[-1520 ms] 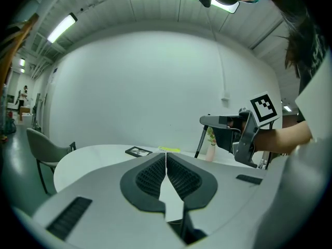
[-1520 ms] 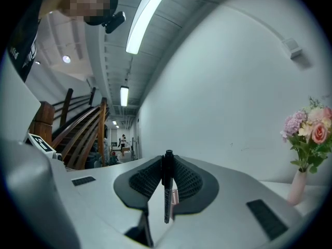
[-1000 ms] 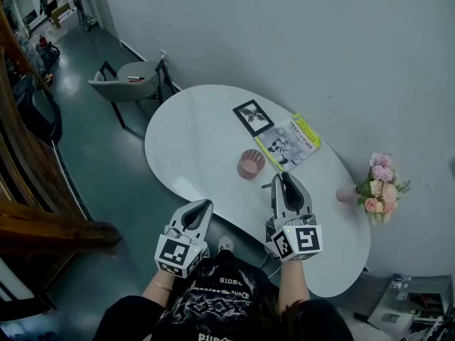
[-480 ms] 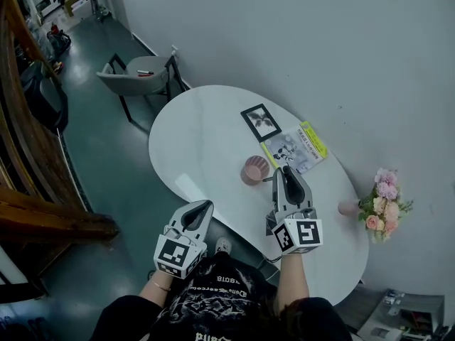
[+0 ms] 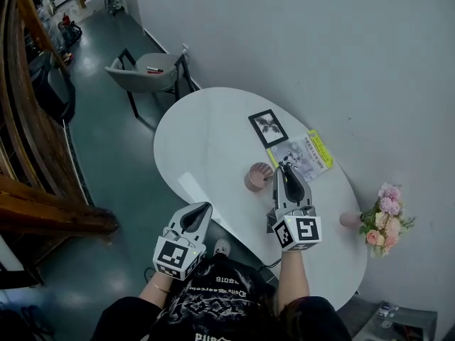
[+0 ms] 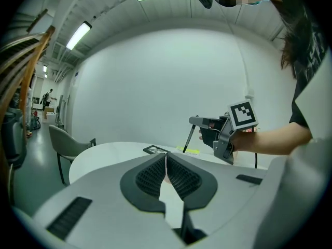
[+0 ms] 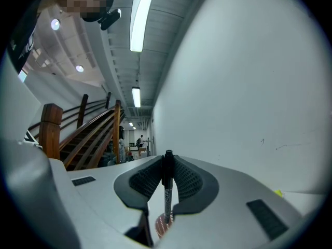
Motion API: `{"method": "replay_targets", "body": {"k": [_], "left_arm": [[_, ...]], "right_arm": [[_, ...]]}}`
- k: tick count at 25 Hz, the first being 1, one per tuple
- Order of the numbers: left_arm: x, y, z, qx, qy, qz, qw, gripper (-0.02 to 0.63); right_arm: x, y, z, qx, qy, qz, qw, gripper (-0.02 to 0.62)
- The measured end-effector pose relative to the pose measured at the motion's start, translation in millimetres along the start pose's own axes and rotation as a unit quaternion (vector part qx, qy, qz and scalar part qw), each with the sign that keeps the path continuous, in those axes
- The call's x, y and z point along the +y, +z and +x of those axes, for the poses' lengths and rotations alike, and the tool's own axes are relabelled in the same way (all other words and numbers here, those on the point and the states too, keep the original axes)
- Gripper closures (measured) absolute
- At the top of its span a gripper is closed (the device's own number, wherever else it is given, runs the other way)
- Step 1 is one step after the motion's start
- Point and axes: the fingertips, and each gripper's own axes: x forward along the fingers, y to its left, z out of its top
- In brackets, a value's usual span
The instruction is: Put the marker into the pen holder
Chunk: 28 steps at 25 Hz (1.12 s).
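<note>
Right gripper point(image 5: 286, 170) clamped marker point(image 7: 167, 191) upright, tip near pink holder point(image 5: 258, 177). Left gripper point(image 5: 205, 206) was closed, empty, beside table point(image 5: 206, 141).

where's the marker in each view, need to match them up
Head view: marker at the right gripper's tip, beside the pink pen holder.
Left gripper view: marker right of centre, hanging.
Right gripper view: marker centre, upright between the jaws.
Shared landmark: the right gripper holding it.

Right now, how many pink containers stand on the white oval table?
2: a pink pen holder beside the yellow-edged magazine, mid-table, and a small pink vase holding flowers at the table's right end.
</note>
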Motion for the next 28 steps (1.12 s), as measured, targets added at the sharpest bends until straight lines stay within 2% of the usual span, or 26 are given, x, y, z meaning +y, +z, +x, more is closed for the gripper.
{"method": "replay_targets", "body": {"k": [11, 22, 28], "left_arm": [[18, 1, 3, 0.002, 0.041, -0.001, 0.9992, 0.58], [24, -4, 6, 0.015, 0.061, -0.001, 0.998, 0.58], [29, -2, 6, 0.019, 0.074, 0.001, 0.997, 0.58]], "right_arm": [[-16, -23, 24, 0.015, 0.011, 0.017, 1.0, 0.508], [-22, -58, 40, 0.047, 0.023, 0.036, 0.998, 0.508], [-22, -77, 46, 0.065, 0.032, 0.023, 0.997, 0.508]]}}
